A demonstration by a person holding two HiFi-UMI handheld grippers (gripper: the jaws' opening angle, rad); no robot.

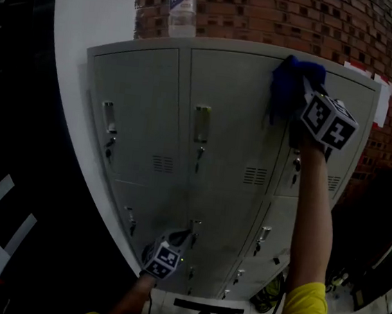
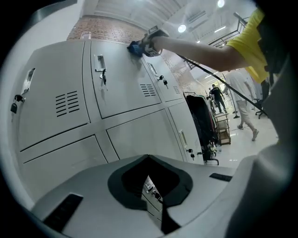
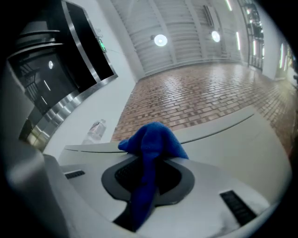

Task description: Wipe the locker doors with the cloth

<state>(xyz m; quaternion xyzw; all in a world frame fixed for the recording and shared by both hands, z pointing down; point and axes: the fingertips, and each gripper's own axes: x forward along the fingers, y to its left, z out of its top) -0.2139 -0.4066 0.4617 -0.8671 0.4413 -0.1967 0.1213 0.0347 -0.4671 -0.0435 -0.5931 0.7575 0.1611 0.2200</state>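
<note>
Cloth (image 3: pixel 151 144) clamped in right hand-held gripper (image 3: pixel 153 188), against locker door (image 1: pixel 235 115)

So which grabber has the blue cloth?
The right gripper, raised to the lockers' top edge, is clamped on the blue cloth; the left gripper hangs low, empty.

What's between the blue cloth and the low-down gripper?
Head view: only locker doors, with vent slots, between cloth and left gripper.

cloth (image 1: pixel 285 85): 1 | bottle (image 1: pixel 182 6): 1 | top-row locker doors (image 1: pixel 232 115): 3 | left gripper (image 1: pixel 179 240) + right gripper (image 1: pixel 302 84): 2
</note>
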